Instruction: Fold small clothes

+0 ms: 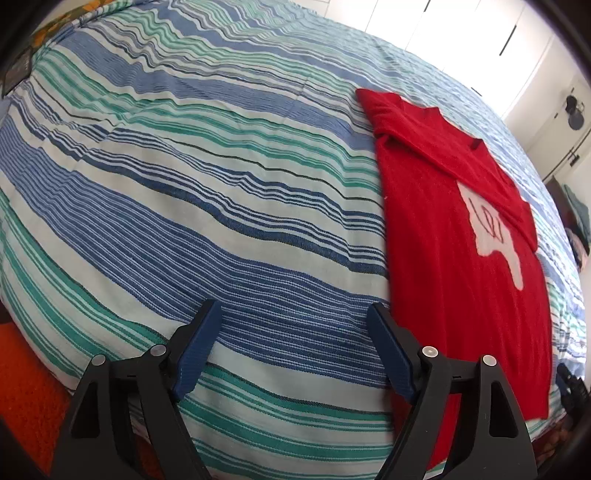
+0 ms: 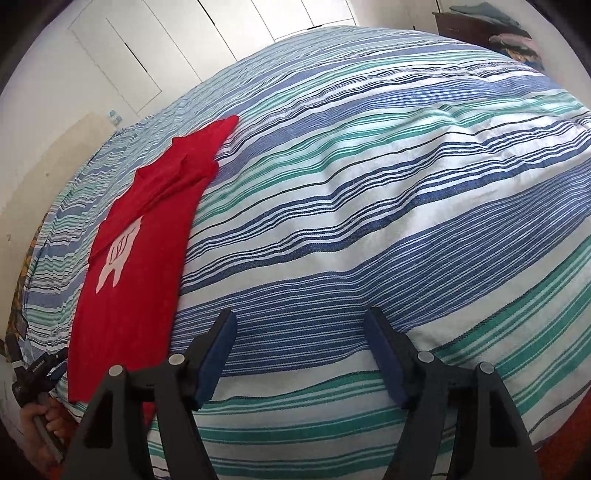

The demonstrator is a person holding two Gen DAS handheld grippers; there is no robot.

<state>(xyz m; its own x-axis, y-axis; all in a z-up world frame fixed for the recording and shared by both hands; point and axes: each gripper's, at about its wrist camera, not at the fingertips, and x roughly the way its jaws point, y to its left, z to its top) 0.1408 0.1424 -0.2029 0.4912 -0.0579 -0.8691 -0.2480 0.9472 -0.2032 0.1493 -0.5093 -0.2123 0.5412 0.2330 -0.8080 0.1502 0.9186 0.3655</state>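
A small red shirt (image 1: 450,236) with a white print lies on the striped bedspread (image 1: 184,184), partly folded, one side and a sleeve turned in over the print. In the left wrist view it lies at the right; my left gripper (image 1: 295,317) is open and empty over the bedspread, its right finger next to the shirt's near left edge. In the right wrist view the shirt (image 2: 147,243) lies at the left; my right gripper (image 2: 301,325) is open and empty over bare bedspread (image 2: 369,184), to the right of the shirt. The left gripper shows at the lower left of the right wrist view (image 2: 38,371), held in a hand.
White wardrobe doors (image 2: 140,48) stand behind the bed. A dark dresser with piled clothes (image 2: 491,29) stands at the far right. An orange floor (image 1: 22,387) shows below the bed's near edge. A dark object (image 1: 16,72) lies at the bed's far left corner.
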